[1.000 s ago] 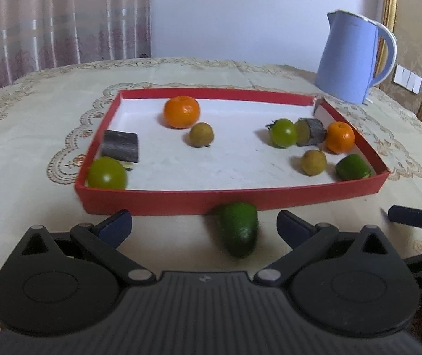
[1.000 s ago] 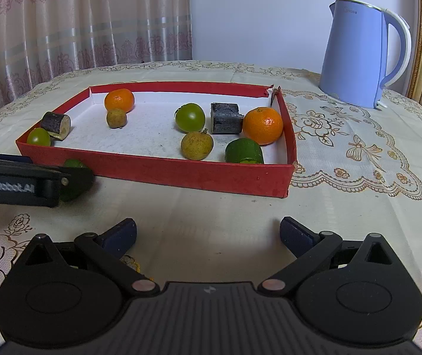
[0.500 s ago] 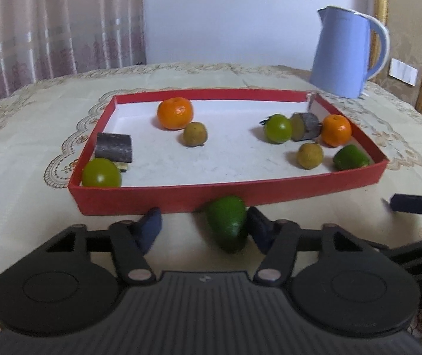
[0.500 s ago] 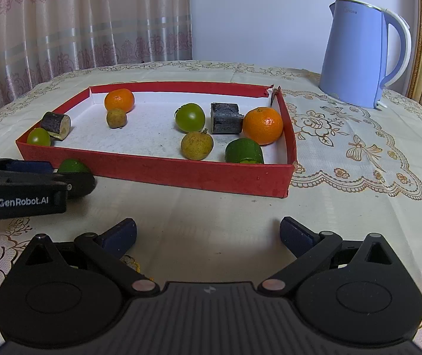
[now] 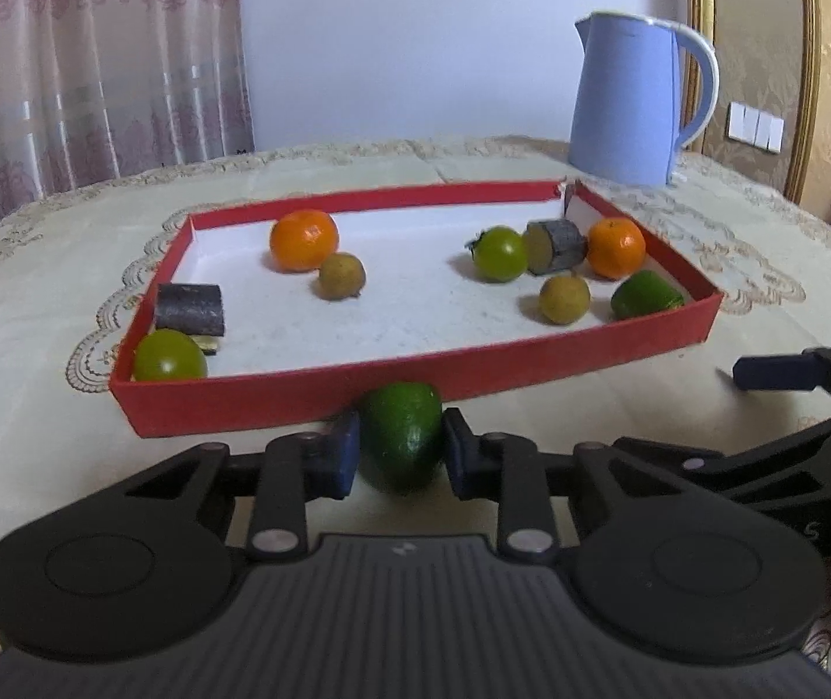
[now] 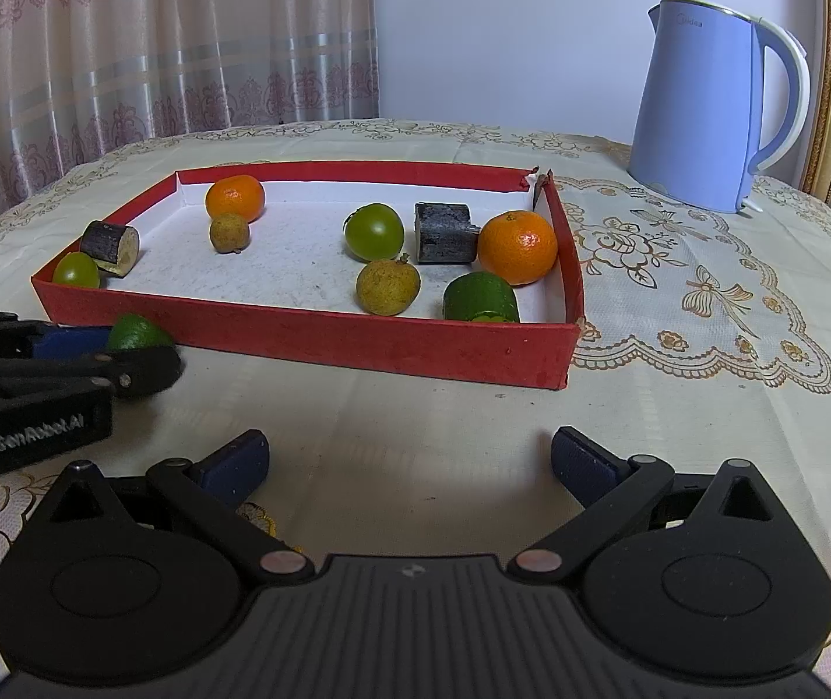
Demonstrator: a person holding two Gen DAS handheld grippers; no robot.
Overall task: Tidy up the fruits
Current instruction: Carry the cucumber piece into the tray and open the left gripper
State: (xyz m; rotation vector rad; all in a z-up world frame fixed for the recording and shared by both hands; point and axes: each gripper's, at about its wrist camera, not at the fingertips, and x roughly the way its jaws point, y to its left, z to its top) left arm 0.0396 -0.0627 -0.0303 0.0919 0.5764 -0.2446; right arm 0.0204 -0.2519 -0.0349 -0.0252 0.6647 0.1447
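A green fruit piece (image 5: 401, 437) lies on the tablecloth right against the near wall of the red tray (image 5: 532, 358). My left gripper (image 5: 401, 445) is closing on it, and both blue pads press its sides. From the right wrist view the same fruit (image 6: 136, 333) shows between the left gripper's fingers (image 6: 141, 367). The tray (image 6: 357, 338) holds two oranges, two green round fruits, two brown round fruits, two dark cut cylinders and a green cut piece. My right gripper (image 6: 409, 460) hovers open over bare cloth, in front of the tray's near right corner.
A blue electric kettle (image 6: 707, 110) stands behind the tray on the right. The round table carries an embroidered cream cloth (image 6: 678, 303). Curtains hang behind on the left. The right gripper's fingers (image 5: 782, 376) reach in at the right edge of the left wrist view.
The left gripper's jaws went from wide open to pressed on the green fruit piece outside the tray, and the view tilted a little. The right gripper stayed where it was.
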